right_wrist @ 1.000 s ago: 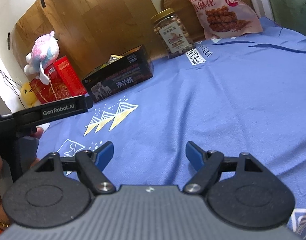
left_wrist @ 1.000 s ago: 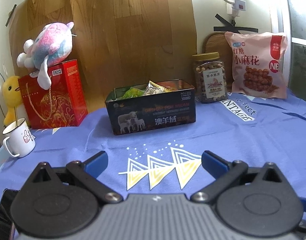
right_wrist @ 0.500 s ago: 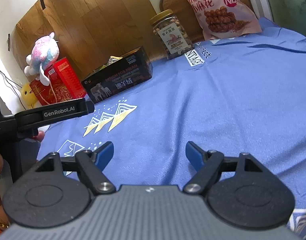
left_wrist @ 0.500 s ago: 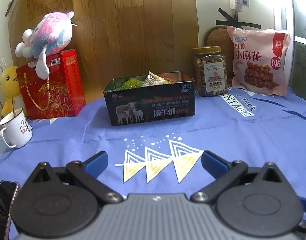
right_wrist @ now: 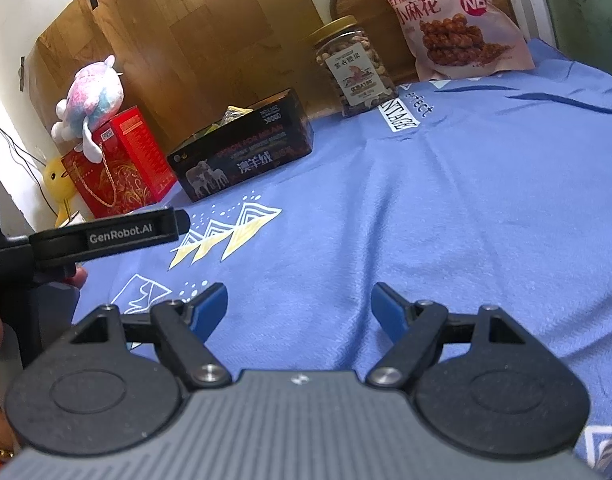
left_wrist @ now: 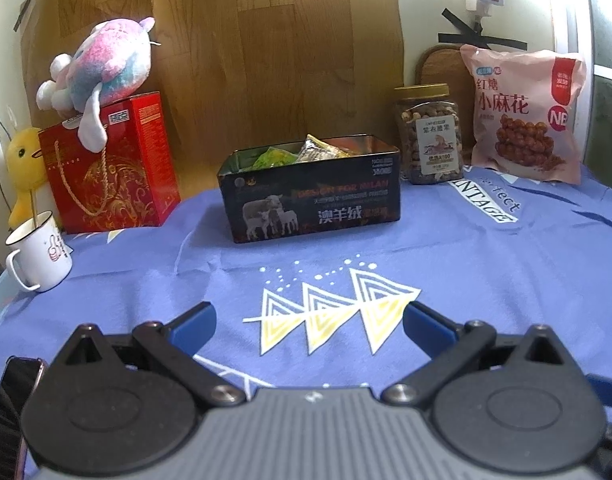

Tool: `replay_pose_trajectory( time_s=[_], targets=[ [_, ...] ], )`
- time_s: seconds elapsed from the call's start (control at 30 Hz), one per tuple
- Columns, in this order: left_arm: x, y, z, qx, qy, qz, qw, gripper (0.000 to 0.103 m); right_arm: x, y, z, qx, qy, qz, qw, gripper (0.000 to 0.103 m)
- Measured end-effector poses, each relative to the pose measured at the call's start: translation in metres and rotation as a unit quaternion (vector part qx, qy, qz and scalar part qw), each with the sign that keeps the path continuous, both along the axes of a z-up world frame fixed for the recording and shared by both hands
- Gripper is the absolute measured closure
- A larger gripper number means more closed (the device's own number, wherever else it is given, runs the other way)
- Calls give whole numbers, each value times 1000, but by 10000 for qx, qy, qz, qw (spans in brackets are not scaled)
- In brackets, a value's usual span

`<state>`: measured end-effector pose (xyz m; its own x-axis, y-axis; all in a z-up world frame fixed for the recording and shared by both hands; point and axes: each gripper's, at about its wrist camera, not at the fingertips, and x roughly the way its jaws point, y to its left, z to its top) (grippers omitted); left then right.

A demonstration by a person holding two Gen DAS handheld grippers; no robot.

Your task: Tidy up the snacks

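While both grippers' fingers (left_wrist: pixel 193 326) gape (empty), one tin (left_wrist: pixel 310 196), one jar (left_wrist: pixel 429 134), one bag (left_wrist: pixel 524 114).

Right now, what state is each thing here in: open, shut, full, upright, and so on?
Left gripper: open, holding nothing.
Right gripper: open, holding nothing.
Black tin: lid off, snack packets inside.
Nut jar: upright, lid on, nearly full.
Pink snack bag: sealed, propped upright.
Red gift bag: upright, plush toy lying on top.
White mug: upright; contents not visible.
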<state>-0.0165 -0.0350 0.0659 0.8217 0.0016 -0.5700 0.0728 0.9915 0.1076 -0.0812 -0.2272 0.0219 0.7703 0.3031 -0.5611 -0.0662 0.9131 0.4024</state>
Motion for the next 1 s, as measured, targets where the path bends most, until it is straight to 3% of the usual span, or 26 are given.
replay_pose_trajectory(
  time_s=[0.23, 0.7, 1.0],
  targets=[
    [4, 11, 0, 88, 78, 316, 9994, 0, 1, 2, 1, -54, -2, 38, 10000, 22],
    [0, 16, -1, 55, 49, 293, 9995, 0, 0, 4, 1, -56, -24, 56, 10000, 22],
    [2, 29, -1, -108, 251, 422, 9987, 0, 6, 8, 1, -129, 40, 155, 9998, 22]
  ],
)
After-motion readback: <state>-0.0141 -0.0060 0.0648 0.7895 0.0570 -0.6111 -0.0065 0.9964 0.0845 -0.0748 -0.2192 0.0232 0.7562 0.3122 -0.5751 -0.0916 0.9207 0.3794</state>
